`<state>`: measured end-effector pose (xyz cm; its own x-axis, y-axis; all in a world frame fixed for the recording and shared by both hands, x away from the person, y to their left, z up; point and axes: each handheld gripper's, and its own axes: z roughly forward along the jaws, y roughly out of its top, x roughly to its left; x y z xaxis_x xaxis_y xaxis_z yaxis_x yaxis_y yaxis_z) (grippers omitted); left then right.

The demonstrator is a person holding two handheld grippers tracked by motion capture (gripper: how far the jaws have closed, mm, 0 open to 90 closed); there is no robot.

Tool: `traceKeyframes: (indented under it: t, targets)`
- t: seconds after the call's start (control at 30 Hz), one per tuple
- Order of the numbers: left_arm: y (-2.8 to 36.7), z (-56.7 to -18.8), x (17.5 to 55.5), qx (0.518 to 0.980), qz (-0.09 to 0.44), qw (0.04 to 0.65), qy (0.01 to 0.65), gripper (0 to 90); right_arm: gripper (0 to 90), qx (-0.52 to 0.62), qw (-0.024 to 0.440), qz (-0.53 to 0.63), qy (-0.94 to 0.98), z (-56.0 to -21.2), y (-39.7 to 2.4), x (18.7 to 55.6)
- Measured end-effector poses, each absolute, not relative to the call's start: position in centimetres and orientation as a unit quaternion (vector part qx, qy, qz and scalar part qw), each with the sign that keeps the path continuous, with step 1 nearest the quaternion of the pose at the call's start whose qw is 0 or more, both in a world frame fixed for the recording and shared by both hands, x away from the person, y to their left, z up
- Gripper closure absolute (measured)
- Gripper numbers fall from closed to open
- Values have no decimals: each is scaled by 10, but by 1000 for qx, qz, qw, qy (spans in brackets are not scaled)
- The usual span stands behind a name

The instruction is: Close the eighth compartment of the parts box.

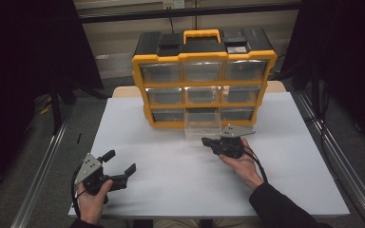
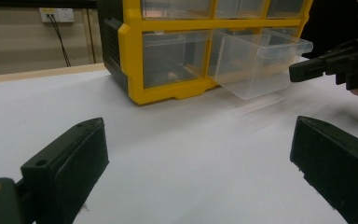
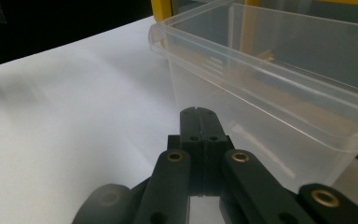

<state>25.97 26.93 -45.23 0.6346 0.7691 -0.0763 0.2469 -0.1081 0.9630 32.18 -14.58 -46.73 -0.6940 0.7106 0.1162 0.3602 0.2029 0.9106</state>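
A white table (image 1: 171, 180) is taking up the middle and lower part of the high view, and a yellow and black drawer cabinet (image 1: 203, 78) is standing at its far edge, in the upper centre of the frame, with its clear fronts facing the person so that every drawer can be reached from the near side. Its carry handle (image 1: 201, 34) is sitting on top.

One clear drawer (image 1: 202, 124), the middle one of the bottom row, is sticking out toward the person, just below the cabinet's centre; in the left gripper view it is showing at upper right, tilting slightly down at the front. It looks empty, though I cannot be sure.

The right gripper (image 1: 210, 141) is sitting just in front of that drawer, right of centre in the high view, with its jaws pressed together on nothing; in its own view the tips are pointing at the drawer's front wall, close to it, probably placed to push or pull it.

The left gripper (image 1: 120, 161) is resting at lower left, well apart from the cabinet, jaws spread wide and holding nothing, seemingly kept out of the way.
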Motion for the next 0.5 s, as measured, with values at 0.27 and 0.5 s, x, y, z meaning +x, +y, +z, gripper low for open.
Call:
traceKeyframes:
  t: [0.27,0.5]
  targets:
    - [269,-452,259,707,231,564,359,39,900,361,171,518,756,-471,-148,328]
    - [269,-452,260,708,232,563,359,39,900,369,182,513,754,-473,-150,331]
